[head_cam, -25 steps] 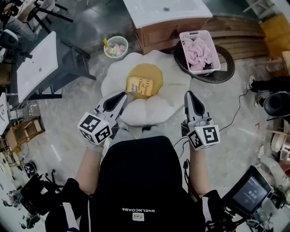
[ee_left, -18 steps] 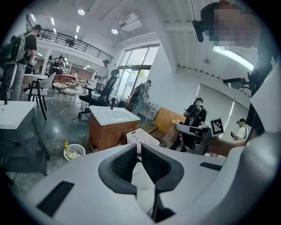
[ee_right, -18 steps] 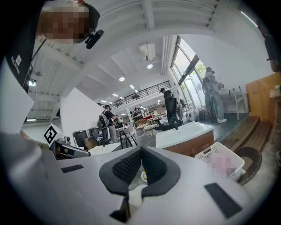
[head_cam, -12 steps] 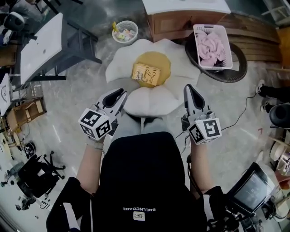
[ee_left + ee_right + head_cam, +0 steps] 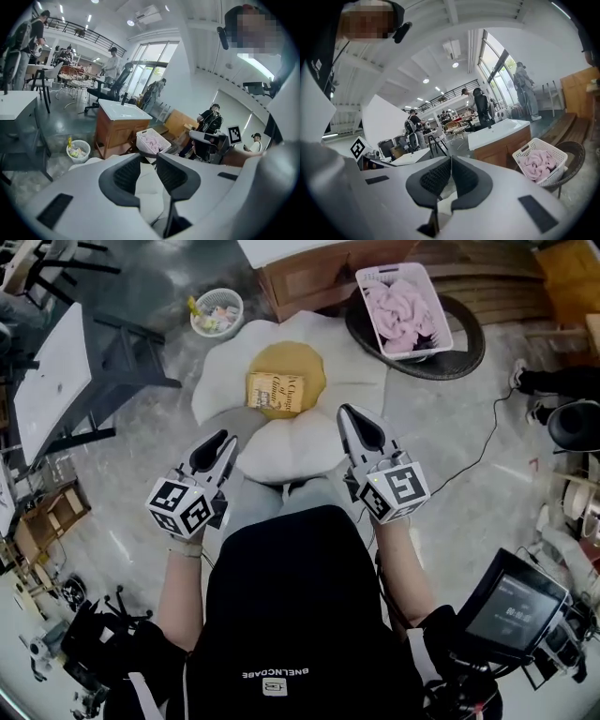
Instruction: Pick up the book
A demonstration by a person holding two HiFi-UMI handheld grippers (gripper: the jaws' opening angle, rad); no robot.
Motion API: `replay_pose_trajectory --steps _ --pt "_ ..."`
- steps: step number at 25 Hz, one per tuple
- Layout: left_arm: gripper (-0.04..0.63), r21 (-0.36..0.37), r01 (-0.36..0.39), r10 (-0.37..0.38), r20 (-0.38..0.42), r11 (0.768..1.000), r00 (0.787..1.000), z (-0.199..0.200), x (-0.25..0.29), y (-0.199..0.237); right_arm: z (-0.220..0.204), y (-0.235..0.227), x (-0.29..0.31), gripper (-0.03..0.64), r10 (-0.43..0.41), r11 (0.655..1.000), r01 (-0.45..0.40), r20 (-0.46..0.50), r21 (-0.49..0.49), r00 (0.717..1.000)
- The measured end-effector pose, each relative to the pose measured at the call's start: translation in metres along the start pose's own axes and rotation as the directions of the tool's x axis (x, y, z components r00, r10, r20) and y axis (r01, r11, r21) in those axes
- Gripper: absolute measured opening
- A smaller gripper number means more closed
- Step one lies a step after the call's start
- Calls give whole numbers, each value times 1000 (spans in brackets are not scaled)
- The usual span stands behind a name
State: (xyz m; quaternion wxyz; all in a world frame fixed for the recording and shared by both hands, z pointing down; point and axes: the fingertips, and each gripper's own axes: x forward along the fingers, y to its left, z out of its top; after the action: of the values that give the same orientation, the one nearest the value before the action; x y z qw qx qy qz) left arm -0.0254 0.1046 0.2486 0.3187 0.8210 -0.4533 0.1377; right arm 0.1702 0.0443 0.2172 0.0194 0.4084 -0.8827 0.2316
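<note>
A grey polished floor (image 5: 122,512) carries a large cushion shaped like a fried egg (image 5: 291,451), white lobes round a yellow centre (image 5: 302,364). Beyond the cushion stands a wooden cabinet with a white top (image 5: 309,282), and off to the left a white-topped table on dark legs (image 5: 47,381). To the right of the cushion lies a round dark wicker seat (image 5: 464,357), with a white slatted plastic basket (image 5: 413,350) resting on it, full of pink cloth (image 5: 398,301). A small round white basket (image 5: 217,335) holding mixed bits sits on the floor at the cushion's far left edge.

The left tongs (image 5: 223,440) hang over the near left lobe of the cushion. Their jaws stand apart and have just been opening, with only white cushion showing through the gap. The right tongs (image 5: 349,413) hang over the near right lobe with their jaws together, tips touching.

The yellow-covered book with dark lettering (image 5: 275,393) lies flat on the yellow centre, turned slightly askew, ahead of both tongs and apart from each.
</note>
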Motion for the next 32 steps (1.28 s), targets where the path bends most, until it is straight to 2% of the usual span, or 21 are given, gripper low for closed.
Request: replay_pose_trajectory --steps 9,16,26,32 --pt "106 4 61 -61 -77 998 995 -5 19 47 -21 7 37 28 -41 999 42 -36 16 998" --pt "120 -1 113 -112 -154 994 982 -20 49 94 -49 7 75 28 -70 997 73 -88 38 994" --pt "144 -14 170 -168 -256 985 952 -64 101 160 -116 -2 111 28 -114 990 129 -205 63 972" --pt "164 -4 186 -179 -296 983 938 -95 142 210 -154 -14 144 28 -127 986 149 -241 74 962"
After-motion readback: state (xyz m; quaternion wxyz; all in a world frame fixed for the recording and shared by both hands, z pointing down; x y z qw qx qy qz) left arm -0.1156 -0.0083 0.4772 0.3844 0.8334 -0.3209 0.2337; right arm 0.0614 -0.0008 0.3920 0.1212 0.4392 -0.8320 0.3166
